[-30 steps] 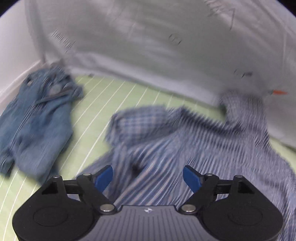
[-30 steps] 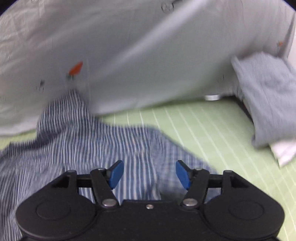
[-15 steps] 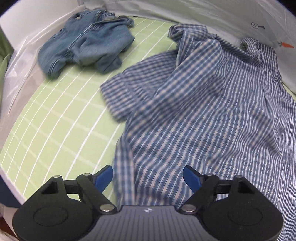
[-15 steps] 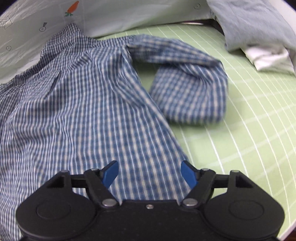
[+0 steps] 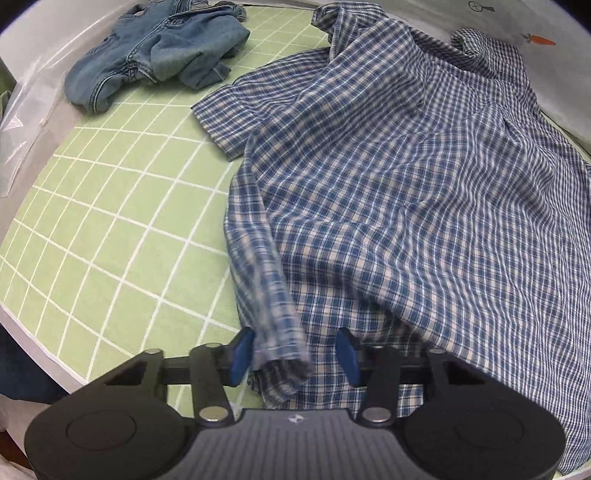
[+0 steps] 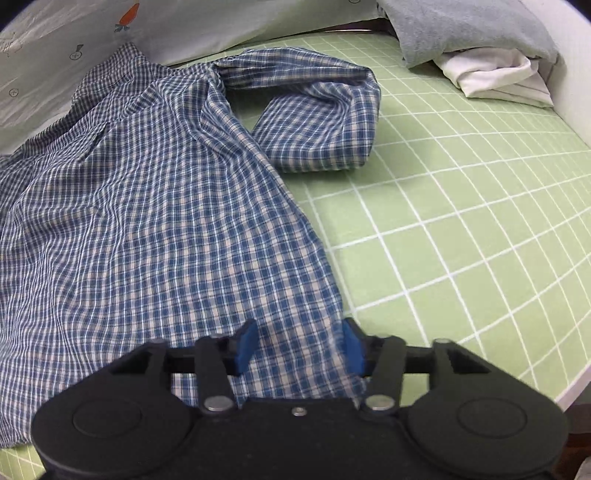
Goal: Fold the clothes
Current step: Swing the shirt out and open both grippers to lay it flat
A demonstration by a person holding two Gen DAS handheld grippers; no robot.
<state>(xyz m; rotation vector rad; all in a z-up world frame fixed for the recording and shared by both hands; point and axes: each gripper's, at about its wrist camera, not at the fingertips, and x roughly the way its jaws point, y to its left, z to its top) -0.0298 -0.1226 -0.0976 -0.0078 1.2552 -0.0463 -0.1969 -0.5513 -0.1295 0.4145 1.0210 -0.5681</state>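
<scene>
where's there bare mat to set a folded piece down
Bare green mat lies left of the plaid shirt, below the denim garment. More lies right of the shirt, below the grey and white pile. The middle is crowded.

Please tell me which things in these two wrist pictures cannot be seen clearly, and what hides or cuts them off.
- Checked shirt: near hem hidden behind the left gripper body in the left view and behind the right gripper body in the right view.
- Grip: both jaws are closing with shirt cloth between them; firm contact cannot be told.
- Denim garment: top cut by the left view's edge.
- Grey cloth and white cloth: bunched, type unclear.
</scene>
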